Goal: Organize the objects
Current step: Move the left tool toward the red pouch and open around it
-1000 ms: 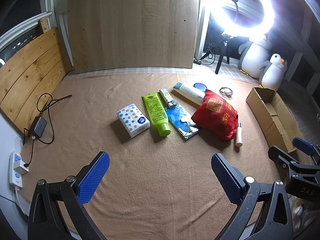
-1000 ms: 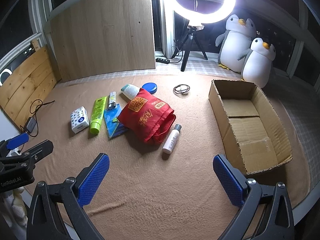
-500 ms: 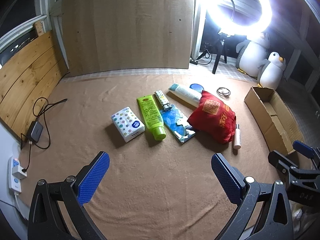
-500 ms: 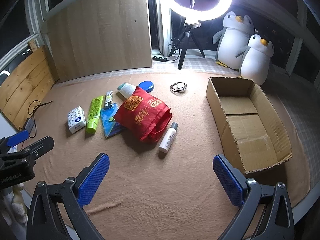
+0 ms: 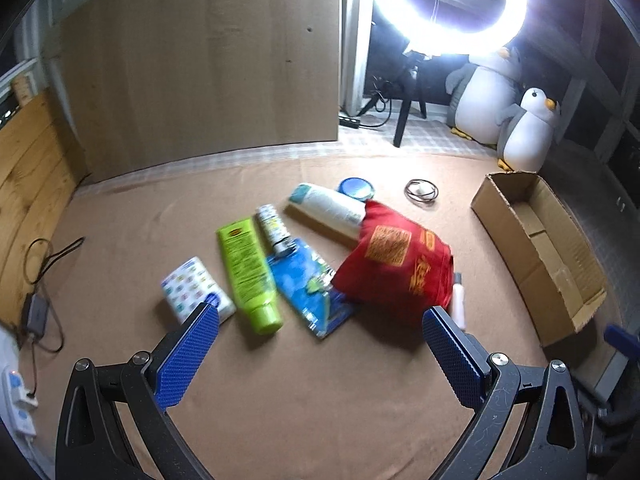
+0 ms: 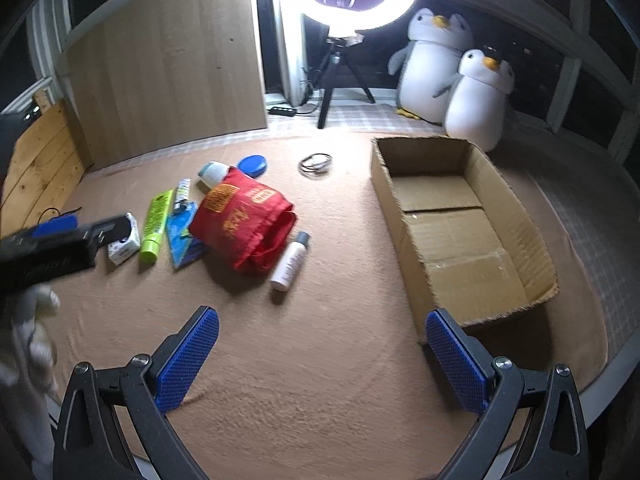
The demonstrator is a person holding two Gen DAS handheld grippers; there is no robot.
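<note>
Your left tool was spread wide, empty, above the brown mat; ahead of it lay the tissue pack, green tube and red bag. Your right tool was equally wide, empty, with the cardboard box ahead to its right and the white bottle ahead-left.

Dim, dark-cornered fisheye views lit by a glaring, blown-out ring light at the back, with short shadows falling forward, curved bowed edges, and slight motion blur across both.
</note>
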